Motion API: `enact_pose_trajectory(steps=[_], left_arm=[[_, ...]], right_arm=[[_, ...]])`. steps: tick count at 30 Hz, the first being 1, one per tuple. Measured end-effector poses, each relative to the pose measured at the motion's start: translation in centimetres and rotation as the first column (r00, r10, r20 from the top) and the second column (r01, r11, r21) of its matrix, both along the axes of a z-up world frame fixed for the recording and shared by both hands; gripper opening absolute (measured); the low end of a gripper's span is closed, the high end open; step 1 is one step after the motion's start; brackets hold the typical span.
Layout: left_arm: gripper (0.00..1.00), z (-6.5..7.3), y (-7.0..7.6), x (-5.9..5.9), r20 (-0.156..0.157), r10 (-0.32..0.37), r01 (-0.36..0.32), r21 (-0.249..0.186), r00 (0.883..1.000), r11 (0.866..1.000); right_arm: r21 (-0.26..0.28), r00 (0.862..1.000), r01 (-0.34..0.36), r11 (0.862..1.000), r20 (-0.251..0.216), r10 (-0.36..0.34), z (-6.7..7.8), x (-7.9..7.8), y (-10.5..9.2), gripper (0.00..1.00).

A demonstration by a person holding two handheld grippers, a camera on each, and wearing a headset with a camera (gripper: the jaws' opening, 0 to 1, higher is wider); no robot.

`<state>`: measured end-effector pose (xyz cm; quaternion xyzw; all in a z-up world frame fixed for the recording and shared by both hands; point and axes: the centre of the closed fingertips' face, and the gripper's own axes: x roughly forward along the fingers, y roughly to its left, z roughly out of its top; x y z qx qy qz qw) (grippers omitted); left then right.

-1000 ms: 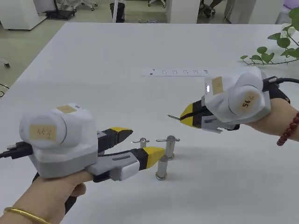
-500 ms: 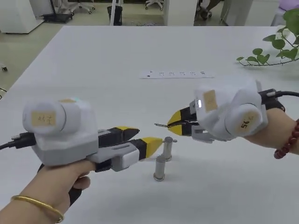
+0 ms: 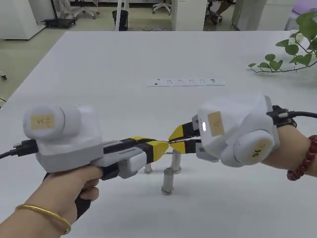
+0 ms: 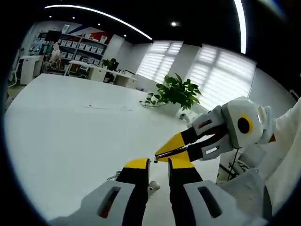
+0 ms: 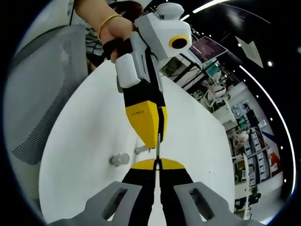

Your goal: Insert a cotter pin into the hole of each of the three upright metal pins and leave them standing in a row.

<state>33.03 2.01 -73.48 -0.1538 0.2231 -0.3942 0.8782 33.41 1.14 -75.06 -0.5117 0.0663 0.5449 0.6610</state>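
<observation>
Three upright metal pins stand close together on the white table: a front pin [image 3: 168, 181], one behind it [image 3: 176, 162] and one to the left [image 3: 147, 169]. Their tops are hidden under the grippers. Just above them my right gripper [image 3: 177, 141] [image 5: 157, 165] is shut on a thin cotter pin [image 5: 158, 147], which points at my left gripper [image 3: 157, 145] [image 4: 158, 165]. The left jaws stand a narrow gap apart, and the cotter pin's free end reaches into that gap. One metal pin head [image 4: 153, 187] shows through it.
A white power strip [image 3: 185, 82] lies farther back on the table [image 3: 99, 74]. A green plant [image 3: 292, 44] trails in at the right edge. Office furniture stands beyond the far table edge.
The two grippers have come together over the metal pins. The right one moved left with the cotter pin, and the left jaws narrowed from wide open to a small gap.
</observation>
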Motion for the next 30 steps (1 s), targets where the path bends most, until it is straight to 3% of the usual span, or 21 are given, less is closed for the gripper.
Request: enact_pose_trajectory(steps=[11, 23, 30], left_arm=[[0.02, -0.04, 0.09, 0.03, -0.043, 0.023, -0.025, -0.042, 0.999, 0.999], [0.01, -0.14, 0.01, -0.16, -0.085, 0.032, -0.039, -0.075, 0.996, 0.996], [0.01, -0.17, -0.03, -0.13, -0.094, 0.040, -0.048, -0.082, 0.995, 0.995]], right_arm=[[0.016, 1.000, -0.015, 1.000, 0.015, 0.015, 0.47, -0.57, 0.49, 0.02], [0.020, 0.999, -0.015, 1.000, 0.034, 0.015, 0.83, -0.67, 0.63, 0.02], [0.018, 0.999, -0.017, 1.000, 0.038, 0.016, 0.79, -0.80, 0.67, 0.02]])
